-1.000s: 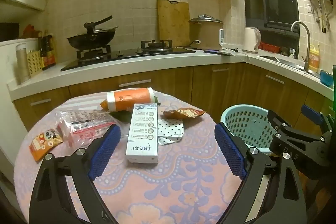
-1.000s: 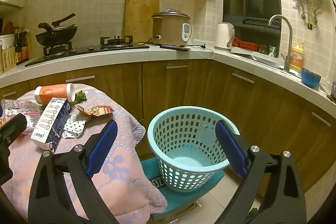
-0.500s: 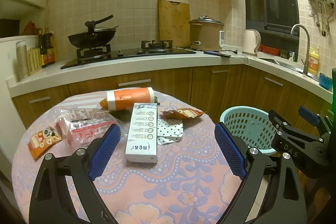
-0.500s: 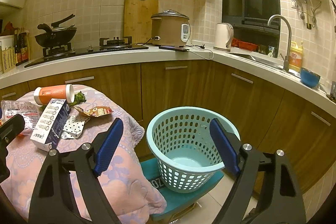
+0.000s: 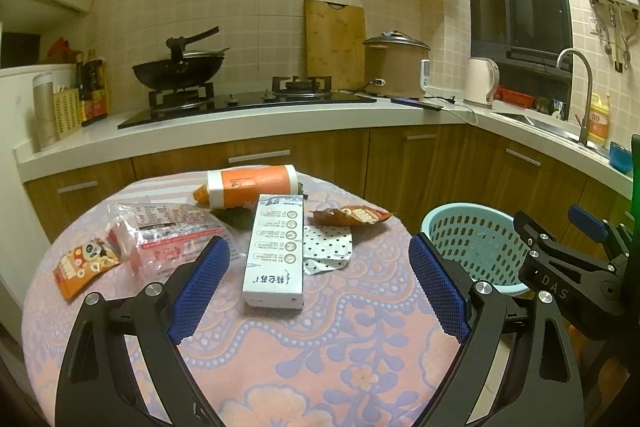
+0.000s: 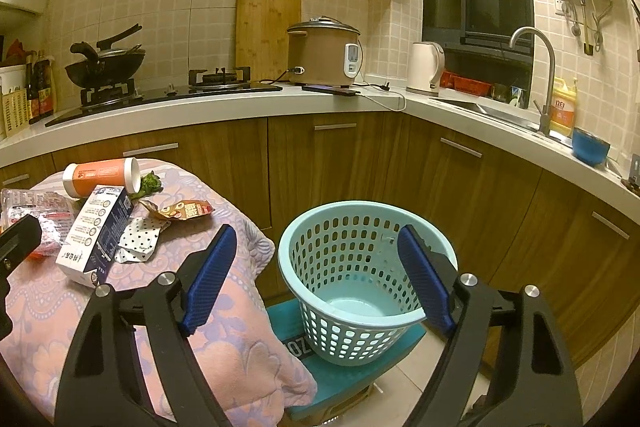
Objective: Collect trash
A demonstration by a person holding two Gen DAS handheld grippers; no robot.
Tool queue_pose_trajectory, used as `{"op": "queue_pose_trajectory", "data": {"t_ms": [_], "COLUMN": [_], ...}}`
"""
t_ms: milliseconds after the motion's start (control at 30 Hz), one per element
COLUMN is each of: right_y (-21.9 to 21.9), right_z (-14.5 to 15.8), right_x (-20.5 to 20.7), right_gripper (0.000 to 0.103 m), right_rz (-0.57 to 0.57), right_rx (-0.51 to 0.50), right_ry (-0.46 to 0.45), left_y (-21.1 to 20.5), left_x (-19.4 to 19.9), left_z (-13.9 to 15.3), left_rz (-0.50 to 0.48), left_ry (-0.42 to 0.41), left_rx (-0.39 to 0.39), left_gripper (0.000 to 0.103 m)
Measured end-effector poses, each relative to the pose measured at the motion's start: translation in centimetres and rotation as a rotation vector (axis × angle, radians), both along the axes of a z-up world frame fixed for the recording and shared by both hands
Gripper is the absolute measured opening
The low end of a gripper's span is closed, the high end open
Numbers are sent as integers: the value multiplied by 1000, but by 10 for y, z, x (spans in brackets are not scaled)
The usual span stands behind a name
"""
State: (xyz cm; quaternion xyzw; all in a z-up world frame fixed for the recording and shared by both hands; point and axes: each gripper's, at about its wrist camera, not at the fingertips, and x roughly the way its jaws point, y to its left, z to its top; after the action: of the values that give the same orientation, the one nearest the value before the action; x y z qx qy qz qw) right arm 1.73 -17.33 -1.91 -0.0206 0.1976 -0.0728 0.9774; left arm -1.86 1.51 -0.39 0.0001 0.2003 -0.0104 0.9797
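Observation:
Trash lies on the round table [image 5: 320, 355]: a white carton [image 5: 274, 251], an orange tube [image 5: 252, 185], a clear plastic packet [image 5: 164, 235], an orange snack packet [image 5: 82, 267], a brown wrapper [image 5: 352, 215] and a dotted wrapper [image 5: 326, 253]. My left gripper [image 5: 316, 253] hovers open just short of the carton and touches nothing. The light blue basket [image 6: 352, 205] stands empty on the floor to the right of the table. Above and short of it, my right gripper [image 6: 316, 233] is held wide; its jaws are closing on nothing.
The basket rests on a teal mat [image 6: 344, 383]. Wooden cabinets [image 6: 328, 163] and a white counter curve round behind the table and basket. On the counter stand a wok [image 5: 178, 71], a rice cooker [image 5: 394, 65] and a kettle [image 5: 482, 81].
The right gripper's jaws have drawn somewhat closer together. The left gripper, the trash and the basket have kept their places.

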Motion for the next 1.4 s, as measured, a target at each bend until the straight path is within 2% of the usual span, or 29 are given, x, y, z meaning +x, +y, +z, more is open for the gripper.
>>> {"op": "queue_pose_trajectory", "data": {"t_ms": [1067, 1400], "right_y": [4, 9], "right_z": [1, -1], "right_x": [2, 5], "right_gripper": [76, 72], "right_rz": [14, 24], "right_rx": [4, -1], "right_ry": [8, 20], "left_y": [2, 10], "left_x": [-2, 2], "left_z": [2, 0], "left_rz": [2, -1], "left_ry": [-8, 10], "left_rx": [-9, -41], "left_gripper": [89, 89]}}
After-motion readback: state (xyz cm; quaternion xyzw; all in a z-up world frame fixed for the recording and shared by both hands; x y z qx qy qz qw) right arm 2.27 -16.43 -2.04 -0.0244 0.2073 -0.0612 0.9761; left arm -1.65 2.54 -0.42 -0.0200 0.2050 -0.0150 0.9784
